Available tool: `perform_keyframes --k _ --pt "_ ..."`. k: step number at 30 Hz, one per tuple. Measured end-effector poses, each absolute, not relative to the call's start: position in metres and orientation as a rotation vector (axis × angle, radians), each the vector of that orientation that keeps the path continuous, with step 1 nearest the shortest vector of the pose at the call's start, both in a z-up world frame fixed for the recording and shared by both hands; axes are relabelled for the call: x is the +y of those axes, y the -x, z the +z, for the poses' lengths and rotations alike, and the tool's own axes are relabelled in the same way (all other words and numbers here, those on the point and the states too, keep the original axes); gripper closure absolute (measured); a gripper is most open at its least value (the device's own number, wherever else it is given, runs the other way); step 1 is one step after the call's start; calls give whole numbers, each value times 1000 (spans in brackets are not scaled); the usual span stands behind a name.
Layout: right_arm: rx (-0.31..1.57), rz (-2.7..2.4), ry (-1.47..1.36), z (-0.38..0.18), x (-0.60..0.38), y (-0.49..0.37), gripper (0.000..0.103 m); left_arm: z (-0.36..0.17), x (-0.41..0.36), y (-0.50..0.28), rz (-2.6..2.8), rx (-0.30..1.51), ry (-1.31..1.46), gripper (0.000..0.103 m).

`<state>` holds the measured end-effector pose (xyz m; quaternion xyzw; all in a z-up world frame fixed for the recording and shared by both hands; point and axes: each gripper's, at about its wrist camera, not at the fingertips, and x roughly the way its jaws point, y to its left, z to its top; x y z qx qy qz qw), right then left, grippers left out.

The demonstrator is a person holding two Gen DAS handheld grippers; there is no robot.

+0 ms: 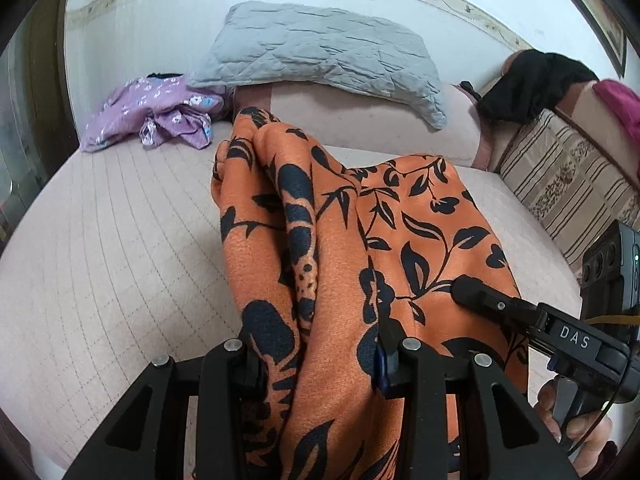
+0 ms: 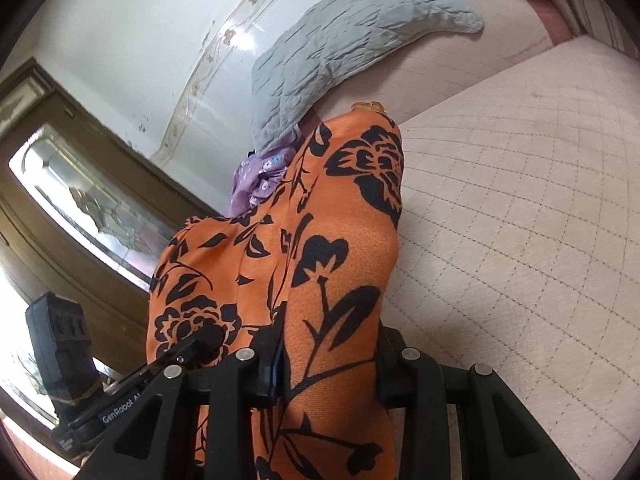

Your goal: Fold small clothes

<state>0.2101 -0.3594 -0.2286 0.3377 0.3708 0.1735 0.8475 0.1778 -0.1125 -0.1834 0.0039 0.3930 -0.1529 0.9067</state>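
Note:
An orange garment with a black leaf print [image 1: 344, 240] is held up over the pink quilted bed [image 1: 112, 248]. My left gripper [image 1: 320, 364] is shut on one bunched part of it; the cloth drapes over the jaws and hides the fingertips. The right gripper [image 1: 468, 292] shows at the right of the left wrist view, pinching the same cloth. In the right wrist view the garment [image 2: 320, 264] fills the middle and my right gripper [image 2: 328, 368] is shut on it. The left gripper [image 2: 204, 340] shows at lower left, gripping the cloth.
A crumpled purple floral garment [image 1: 152, 116] lies at the far left of the bed, under a grey quilted pillow [image 1: 324, 52]. Black [image 1: 532, 84] and pink [image 1: 620, 100] clothes hang on a striped sofa arm [image 1: 560, 184] at right. A wooden door with glass [image 2: 80, 200] stands left.

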Motion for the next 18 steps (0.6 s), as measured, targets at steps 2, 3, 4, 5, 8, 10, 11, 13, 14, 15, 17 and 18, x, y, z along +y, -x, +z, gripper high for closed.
perform_keyframes --k 2,3,4,5,8,10,11,13,14,15,17,18 --pt "788 364 -719 -231 -360 -214 67 -185 -116 -179 -304 804 -26 63" --pt "790 365 -719 -231 -359 -218 67 -187 -116 -181 -300 802 -32 63" --pt "794 365 -722 -232 -357 -221 67 -188 -116 -183 -298 804 -33 63" --pt "798 364 -726 -233 -356 -224 67 -189 -116 -185 -295 810 -30 63" --pt "812 359 -733 -238 -355 -229 67 -193 -117 -193 -293 826 -30 63" --pt "820 356 -732 -240 -353 -231 67 -196 -117 -197 -289 838 -31 63" --pt "825 354 -733 -242 -353 -232 67 -197 -117 -198 -288 843 -30 63" --pt "833 351 -740 -245 -351 -235 67 -199 -116 -201 -283 848 -34 63" --pt "837 351 -744 -247 -350 -236 67 -199 -116 -202 -278 850 -34 63" --pt "840 351 -747 -248 -349 -237 67 -199 -115 -203 -274 853 -32 63" --pt "845 353 -749 -250 -345 -241 67 -200 -112 -206 -265 857 -31 63" --pt "847 355 -748 -251 -343 -242 67 -200 -112 -207 -262 858 -31 63"
